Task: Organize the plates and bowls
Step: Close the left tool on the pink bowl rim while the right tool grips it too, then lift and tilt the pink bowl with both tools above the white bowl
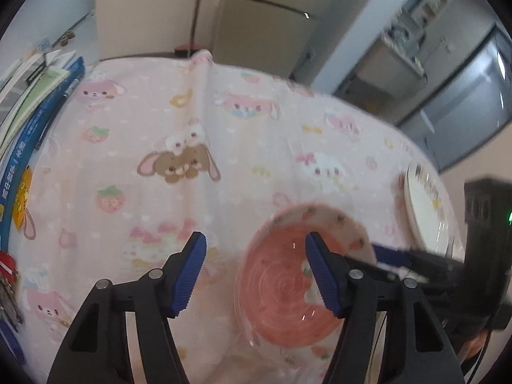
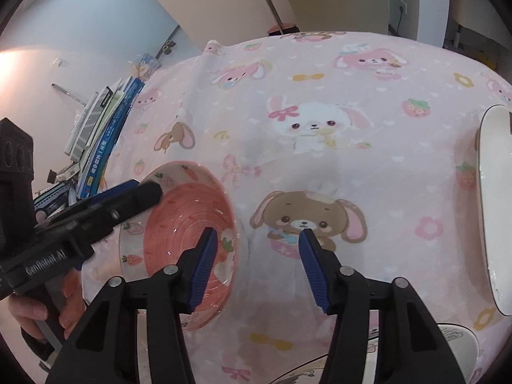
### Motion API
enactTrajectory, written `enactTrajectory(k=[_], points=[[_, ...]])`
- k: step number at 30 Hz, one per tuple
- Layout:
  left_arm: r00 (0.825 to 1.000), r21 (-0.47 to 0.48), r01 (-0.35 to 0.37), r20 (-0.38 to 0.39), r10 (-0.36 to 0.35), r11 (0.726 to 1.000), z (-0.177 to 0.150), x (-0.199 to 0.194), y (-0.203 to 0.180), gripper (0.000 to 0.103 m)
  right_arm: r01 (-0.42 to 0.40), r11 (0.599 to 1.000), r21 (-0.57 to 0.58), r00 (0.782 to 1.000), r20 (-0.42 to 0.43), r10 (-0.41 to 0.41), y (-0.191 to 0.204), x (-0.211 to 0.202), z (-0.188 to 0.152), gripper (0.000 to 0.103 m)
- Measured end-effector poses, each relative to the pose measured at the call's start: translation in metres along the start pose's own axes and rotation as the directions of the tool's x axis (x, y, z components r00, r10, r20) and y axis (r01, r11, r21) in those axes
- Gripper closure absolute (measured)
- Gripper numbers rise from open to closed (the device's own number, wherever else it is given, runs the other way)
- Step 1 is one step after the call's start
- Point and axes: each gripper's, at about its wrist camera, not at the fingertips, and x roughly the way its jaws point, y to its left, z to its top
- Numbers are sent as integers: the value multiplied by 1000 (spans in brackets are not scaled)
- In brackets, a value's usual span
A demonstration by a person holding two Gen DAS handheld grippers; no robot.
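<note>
Pink strawberry bowl [image 2: 188, 224] seemingly empty; claws straddle its rim.

Both of your fisheye views are evenly and softly lit, with a black vignette at the corners. Straight lines bow strongly toward the rims. In your left wrist view motion blur smears the pink bowl [image 1: 288, 275], the white plate [image 1: 425, 204] and the room behind. Your right wrist view is sharper; a warm flare washes out its left edge, small glints dot the bowl's glaze, and only faint shadows fall on the tablecloth [image 2: 368, 160]
</note>
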Motion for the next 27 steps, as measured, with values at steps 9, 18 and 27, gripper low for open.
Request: enactTrajectory(k=[9, 18, 27], points=[[995, -12, 51, -87, -52, 999, -6, 9, 12, 62, 6, 1000, -23, 1000, -27, -7, 8, 11, -4, 57], [978, 85, 26, -207, -8, 996, -18, 36, -5, 62, -20, 1000, 23, 999, -43, 21, 7, 26, -7, 70], [979, 140, -9, -200, 37, 990, -21, 38, -15, 67, 8, 1000, 5, 999, -43, -8, 16, 30, -10, 86]])
